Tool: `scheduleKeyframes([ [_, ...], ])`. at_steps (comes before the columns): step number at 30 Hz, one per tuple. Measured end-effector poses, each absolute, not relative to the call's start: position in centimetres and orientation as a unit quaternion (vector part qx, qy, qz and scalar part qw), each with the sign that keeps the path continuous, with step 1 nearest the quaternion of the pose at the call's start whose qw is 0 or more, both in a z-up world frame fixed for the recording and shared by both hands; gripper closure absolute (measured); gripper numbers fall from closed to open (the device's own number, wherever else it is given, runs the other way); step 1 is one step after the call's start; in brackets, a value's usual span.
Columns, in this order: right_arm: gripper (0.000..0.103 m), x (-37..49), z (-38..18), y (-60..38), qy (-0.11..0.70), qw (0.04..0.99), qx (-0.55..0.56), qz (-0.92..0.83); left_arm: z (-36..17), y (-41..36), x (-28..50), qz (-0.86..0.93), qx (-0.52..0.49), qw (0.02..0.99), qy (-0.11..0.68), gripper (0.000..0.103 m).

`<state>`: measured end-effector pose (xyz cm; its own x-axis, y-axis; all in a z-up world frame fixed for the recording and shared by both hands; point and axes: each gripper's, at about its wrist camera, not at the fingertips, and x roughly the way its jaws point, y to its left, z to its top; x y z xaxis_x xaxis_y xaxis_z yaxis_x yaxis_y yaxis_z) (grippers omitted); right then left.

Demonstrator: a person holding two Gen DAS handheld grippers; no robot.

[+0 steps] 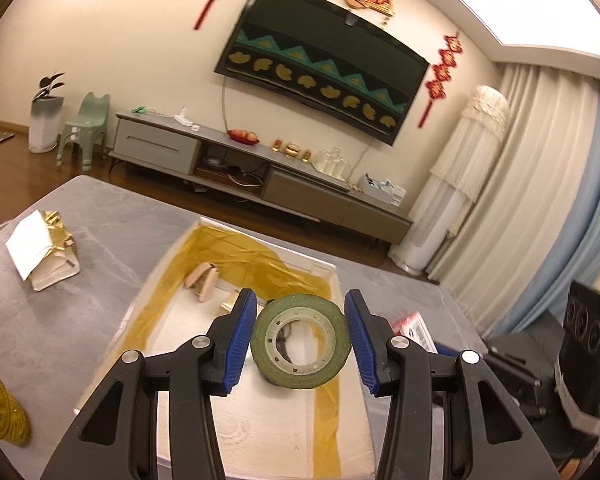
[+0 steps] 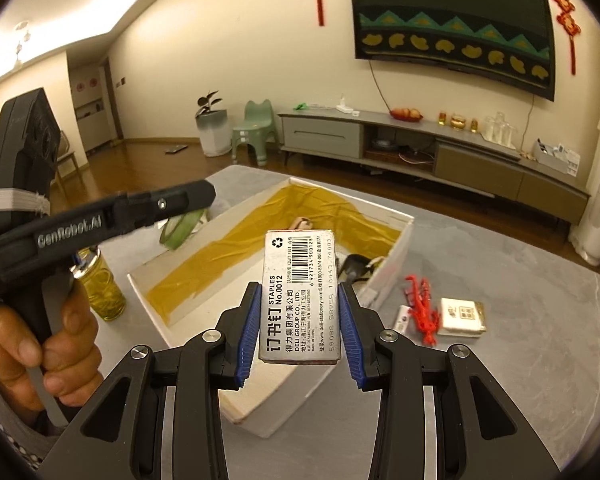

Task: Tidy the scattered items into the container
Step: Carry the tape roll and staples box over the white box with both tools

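My left gripper [image 1: 300,296] is shut on a green tape roll [image 1: 300,344] and holds it upright over the open white box [image 1: 260,432] lined with gold tape. From the right wrist view the same roll [image 2: 180,228] hangs from the left gripper [image 2: 188,216] above the box's left wall [image 2: 204,232]. My right gripper [image 2: 298,286] is shut on a grey staples box [image 2: 300,296], label up, above the box's near corner. A beige clip [image 1: 202,280] and a black item [image 2: 354,266] lie inside the box.
On the grey table to the right of the box lie a red lobster toy [image 2: 422,312], a small white and gold packet [image 2: 462,316] and a small white item [image 2: 404,318]. A yellow jar [image 2: 100,284] stands left of the box. A gold foil packet [image 1: 44,248] lies far left.
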<state>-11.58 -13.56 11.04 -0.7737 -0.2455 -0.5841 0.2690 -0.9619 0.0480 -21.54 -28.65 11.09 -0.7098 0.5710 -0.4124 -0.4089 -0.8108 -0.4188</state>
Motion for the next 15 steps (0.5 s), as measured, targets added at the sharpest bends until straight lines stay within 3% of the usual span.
scheduleKeyframes([
  [15, 0.063, -19.4, 10.4, -19.4, 0.044, 0.153, 0.373, -0.914, 7.6, -33.6, -25.9, 0.875, -0.351, 0.213, -0.257, 0.056],
])
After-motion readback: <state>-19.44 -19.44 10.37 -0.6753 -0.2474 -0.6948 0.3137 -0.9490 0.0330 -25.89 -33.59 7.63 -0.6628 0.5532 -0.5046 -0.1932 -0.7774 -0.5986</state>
